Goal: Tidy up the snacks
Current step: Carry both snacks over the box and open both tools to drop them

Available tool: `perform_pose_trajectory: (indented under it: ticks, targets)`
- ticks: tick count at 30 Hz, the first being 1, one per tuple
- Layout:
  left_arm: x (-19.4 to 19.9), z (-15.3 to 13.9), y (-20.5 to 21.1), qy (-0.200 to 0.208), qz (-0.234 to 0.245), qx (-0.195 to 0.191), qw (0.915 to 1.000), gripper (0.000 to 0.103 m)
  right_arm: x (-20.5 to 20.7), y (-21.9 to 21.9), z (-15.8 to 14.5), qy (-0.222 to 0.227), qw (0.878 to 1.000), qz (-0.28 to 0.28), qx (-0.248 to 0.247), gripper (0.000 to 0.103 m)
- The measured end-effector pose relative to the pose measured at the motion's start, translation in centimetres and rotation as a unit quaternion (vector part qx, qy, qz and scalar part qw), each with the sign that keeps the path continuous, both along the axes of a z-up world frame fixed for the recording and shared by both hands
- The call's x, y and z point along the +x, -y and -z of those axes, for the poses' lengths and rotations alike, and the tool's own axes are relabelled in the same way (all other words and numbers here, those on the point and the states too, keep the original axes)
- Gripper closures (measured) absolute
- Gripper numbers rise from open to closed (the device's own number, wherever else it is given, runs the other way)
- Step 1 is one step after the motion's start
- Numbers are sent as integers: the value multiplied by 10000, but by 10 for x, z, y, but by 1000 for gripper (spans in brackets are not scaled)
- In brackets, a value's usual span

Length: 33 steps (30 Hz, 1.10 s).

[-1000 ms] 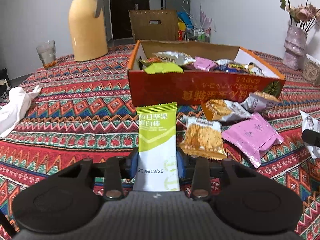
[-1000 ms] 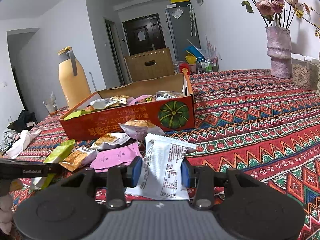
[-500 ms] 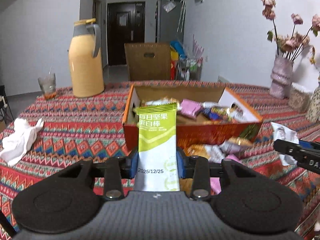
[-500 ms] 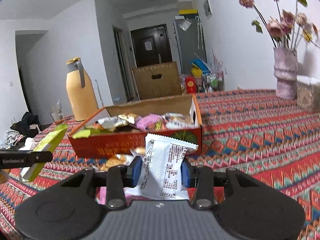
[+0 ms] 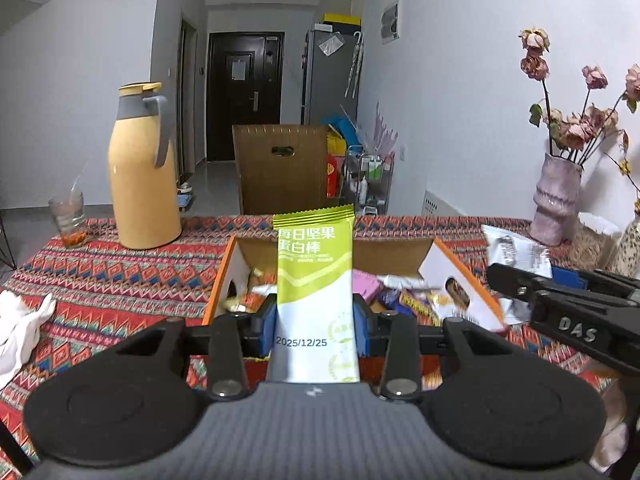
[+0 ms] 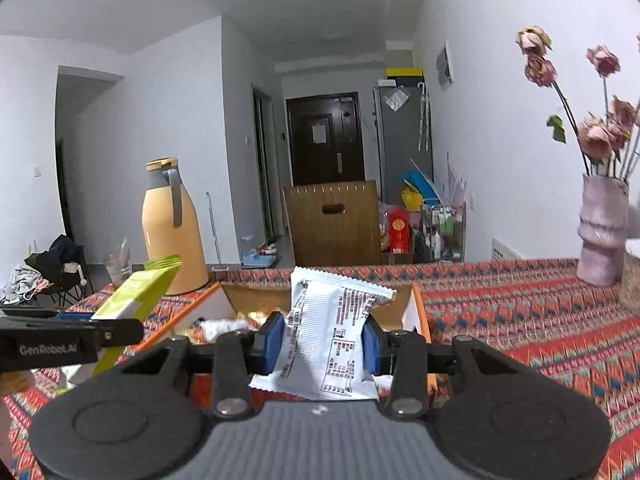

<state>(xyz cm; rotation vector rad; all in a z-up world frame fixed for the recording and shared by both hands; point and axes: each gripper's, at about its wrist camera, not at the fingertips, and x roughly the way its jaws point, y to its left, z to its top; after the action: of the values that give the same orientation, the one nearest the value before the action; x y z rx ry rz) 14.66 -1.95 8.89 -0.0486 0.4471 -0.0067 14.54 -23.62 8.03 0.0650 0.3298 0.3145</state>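
My left gripper (image 5: 315, 328) is shut on a green and white snack bar packet (image 5: 315, 280), held upright above the near wall of the orange cardboard box (image 5: 460, 280). The box holds several wrapped snacks (image 5: 384, 292). My right gripper (image 6: 324, 340) is shut on a white packet with black print (image 6: 332, 340), also raised over the box (image 6: 418, 312). In the left wrist view the right gripper (image 5: 516, 280) reaches in from the right with its white packet (image 5: 516, 250). In the right wrist view the left gripper (image 6: 116, 326) shows at the left with the green packet (image 6: 136, 296).
A yellow thermos jug (image 5: 144, 176) and a glass (image 5: 68, 216) stand at the table's far left. A white cloth (image 5: 20, 320) lies on the left edge. A pink vase with dried flowers (image 5: 556, 196) stands at the far right. A brown chair back (image 5: 280, 168) rises behind the patterned tablecloth (image 5: 120, 280).
Both grippers have risen from the tablecloth with their packets and now look down into the box. The loose snacks in front of the box have dropped out of sight.
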Motion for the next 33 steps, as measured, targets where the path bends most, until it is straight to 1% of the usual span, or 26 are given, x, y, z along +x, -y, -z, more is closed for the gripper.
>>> perform_pose_trajectory:
  ticks: [4,8,12,15,17,19,23,28,30,31,32,33]
  targets:
    - [24,-3,4,5,-57,23,10000,65,27,-6,-4,-11,10000,19,-12,64]
    - [51,-2,6,-25,-165,-18,9999,65,56,-11,-1,-95,9999,53,-10,64]
    - [74,5,7,-39,-258,-67,9996,65,83,-11,11,-290,9995,125,21,64]
    - [85,17,6,-58,-372,-76,9993,65,100,-10,25,-467,9986,136,183,64]
    - [89,26,4,-65,-430,-149,9989,65,105,-8,35,-484,9984,126,245,64]
    - [91,34,1,-22,-482,-143,9987,65,110,-7,43,-485,9984,106,279,64]
    - [100,45,-2,-135,-459,-132,9988,65,115,-10,53,-542,9983,70,210,64]
    - [102,53,-4,-212,-411,-169,9988,64,119,-15,62,-710,9974,104,87,63]
    - [101,53,-7,-206,-402,-228,9987,63,120,-16,64,-752,9971,150,19,62]
    - [101,53,-8,-189,-410,-237,9987,62,120,-16,64,-763,9970,155,12,61]
    - [101,52,-9,-174,-406,-259,9987,58,119,-15,65,-763,9969,173,1,61]
    - [100,52,-10,-158,-417,-284,9986,52,118,-15,65,-766,9969,188,-7,60]
